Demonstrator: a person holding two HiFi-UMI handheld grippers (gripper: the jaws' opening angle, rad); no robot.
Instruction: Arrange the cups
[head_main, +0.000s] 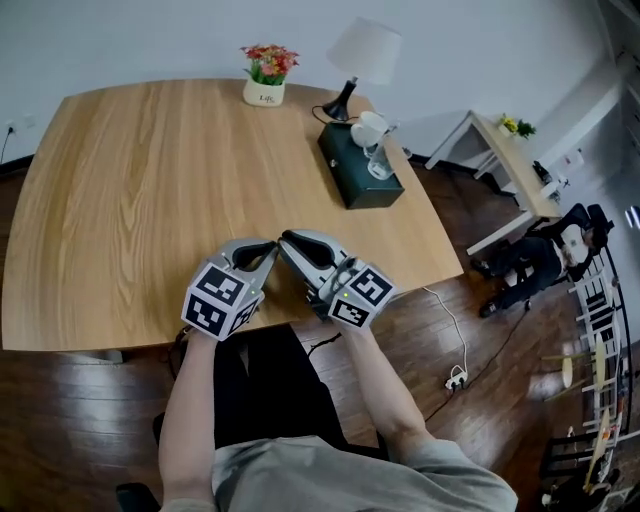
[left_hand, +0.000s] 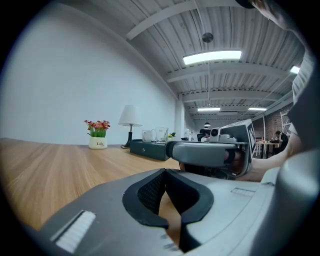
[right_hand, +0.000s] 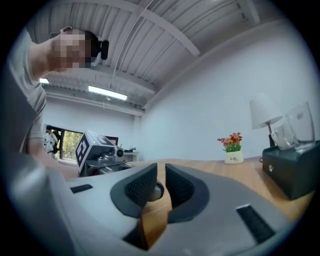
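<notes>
cups (head_main: 370, 130) stand on the dark box (head_main: 352, 185), ahead and right of both grippers; right gripper (head_main: 284, 239) nearer, jaws barely apart, empty; left gripper (head_main: 273, 247) closed, empty

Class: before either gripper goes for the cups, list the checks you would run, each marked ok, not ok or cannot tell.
1. Both cups found, the white mug and the glass cup on the dark box: ok.
2. Nothing in the left gripper: ok.
3. Nothing in the right gripper: ok.
4. Grip wide enough for a cup: not ok; left fingers together, right fingers barely apart.
5. No obstacle on the table between grippers and box: ok.
6. Cups empty: cannot tell.
</notes>
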